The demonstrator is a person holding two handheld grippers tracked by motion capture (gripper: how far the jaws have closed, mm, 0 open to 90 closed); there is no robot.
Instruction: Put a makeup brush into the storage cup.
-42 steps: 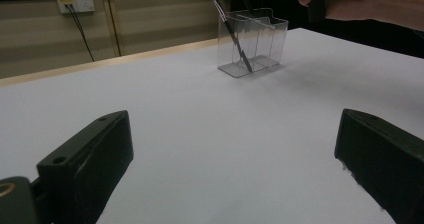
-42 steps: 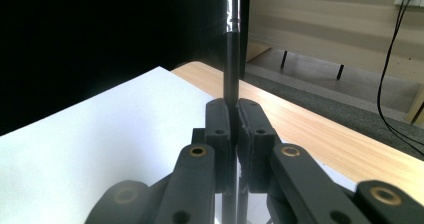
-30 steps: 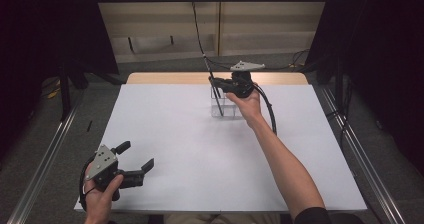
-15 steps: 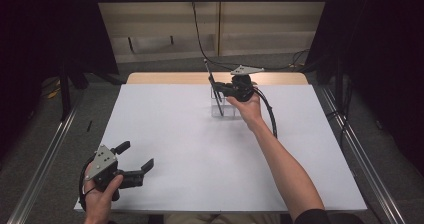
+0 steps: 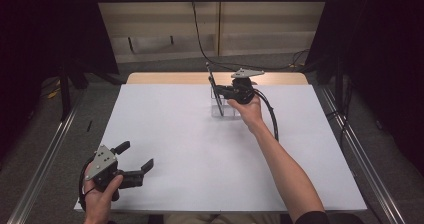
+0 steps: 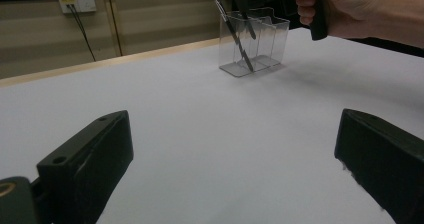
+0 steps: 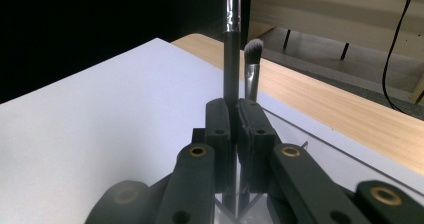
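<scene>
A clear organiser (image 5: pixel 223 105) with several compartments is seen standing on the white table (image 5: pixel 200 144), close to the middle of its far edge. Above it, the right gripper (image 5: pixel 223 90) is held by the right hand (image 5: pixel 246 110), its jaws clamped together on the dark handle of a makeup brush (image 7: pixel 231 59) — in the right gripper view that handle runs straight up from between the two pads, with its metal ferrule at the top of the frame. In the left gripper view the lower end of the gripped brush (image 6: pixel 248 26) reaches down inside the organiser (image 6: pixel 255 44). A second brush (image 5: pixel 215 87) is leaned in the organiser's left-hand compartment, tilted so that its bristle tip points up and to the left; in the right gripper view its pale bristle head (image 7: pixel 253 51) sits just beside the gripped handle.

The left gripper (image 5: pixel 136 160) is held by the left hand (image 5: pixel 100 194) at the near left corner of the table — well apart from the organiser — with its jaws spread wide and nothing between them.
</scene>
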